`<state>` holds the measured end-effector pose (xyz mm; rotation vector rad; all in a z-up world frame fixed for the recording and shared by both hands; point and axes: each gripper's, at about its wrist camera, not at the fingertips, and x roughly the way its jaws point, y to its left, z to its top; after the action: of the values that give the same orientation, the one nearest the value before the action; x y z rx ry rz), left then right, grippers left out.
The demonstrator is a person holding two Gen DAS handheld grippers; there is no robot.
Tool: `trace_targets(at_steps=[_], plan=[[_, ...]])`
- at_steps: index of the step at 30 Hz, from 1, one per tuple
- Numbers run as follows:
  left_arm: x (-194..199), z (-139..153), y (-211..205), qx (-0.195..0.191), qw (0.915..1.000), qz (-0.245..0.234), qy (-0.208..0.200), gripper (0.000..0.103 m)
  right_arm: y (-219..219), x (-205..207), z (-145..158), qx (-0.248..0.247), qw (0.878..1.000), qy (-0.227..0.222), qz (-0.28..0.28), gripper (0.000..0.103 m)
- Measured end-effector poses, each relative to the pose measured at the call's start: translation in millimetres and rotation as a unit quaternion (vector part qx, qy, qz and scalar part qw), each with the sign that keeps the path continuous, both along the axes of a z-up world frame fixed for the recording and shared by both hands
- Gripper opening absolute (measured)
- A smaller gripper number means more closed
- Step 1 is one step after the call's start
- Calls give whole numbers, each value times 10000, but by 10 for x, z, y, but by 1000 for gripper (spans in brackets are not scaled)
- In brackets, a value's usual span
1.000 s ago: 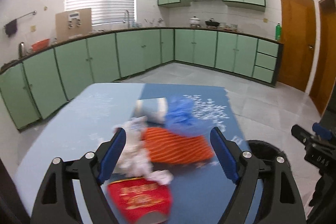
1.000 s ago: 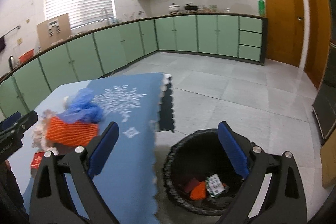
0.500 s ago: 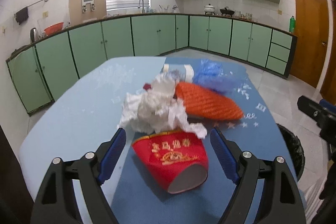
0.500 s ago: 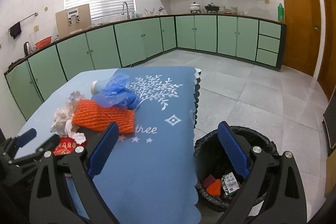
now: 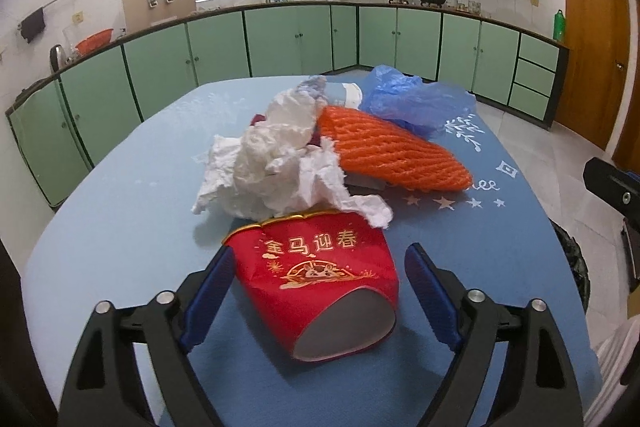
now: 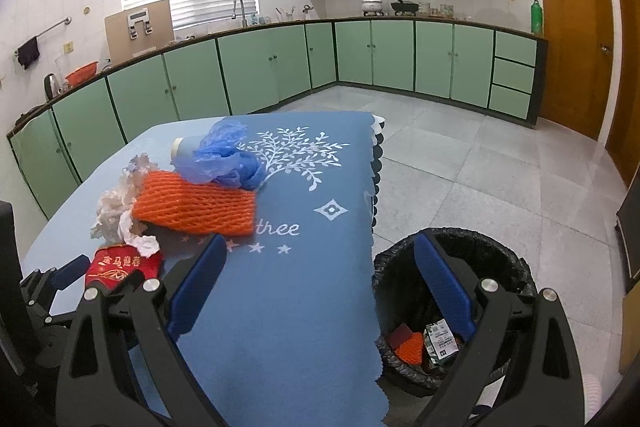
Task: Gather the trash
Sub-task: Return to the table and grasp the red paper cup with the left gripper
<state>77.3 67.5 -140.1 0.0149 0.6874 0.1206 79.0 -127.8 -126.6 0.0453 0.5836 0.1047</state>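
Observation:
A red paper cup [image 5: 320, 275] with gold characters lies on its side on the blue tablecloth [image 5: 120, 211]. My left gripper [image 5: 320, 267] is open, its blue fingers on either side of the cup. Behind it lie crumpled white tissue [image 5: 280, 163], an orange foam net [image 5: 392, 151], a blue plastic bag [image 5: 416, 99] and a paper cup [image 5: 344, 93]. In the right wrist view my right gripper [image 6: 320, 259] is open and empty above the table's right edge, with the black-lined trash bin [image 6: 480, 251] below. The red cup [image 6: 120, 263] shows at left.
The bin holds several scraps, among them an orange net piece [image 6: 410, 345]. Green kitchen cabinets [image 6: 280, 67] run along the far walls. A wooden door [image 6: 572, 39] stands at right. The grey tiled floor [image 6: 460, 155] lies beyond the table.
My left gripper has moved forward and lower until its fingers flank the red cup. My right gripper has swung left from over the bin toward the table edge.

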Motion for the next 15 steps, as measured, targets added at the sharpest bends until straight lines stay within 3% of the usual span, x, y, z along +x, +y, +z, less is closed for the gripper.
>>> trace_targets(at_steps=[8, 15], plan=[[80, -62, -101, 135, 9997, 36, 187, 90, -63, 40, -16, -4, 10000, 48, -24, 92], [115, -105, -54, -61, 9995, 47, 297, 89, -69, 74, -37, 4, 10000, 71, -39, 92]])
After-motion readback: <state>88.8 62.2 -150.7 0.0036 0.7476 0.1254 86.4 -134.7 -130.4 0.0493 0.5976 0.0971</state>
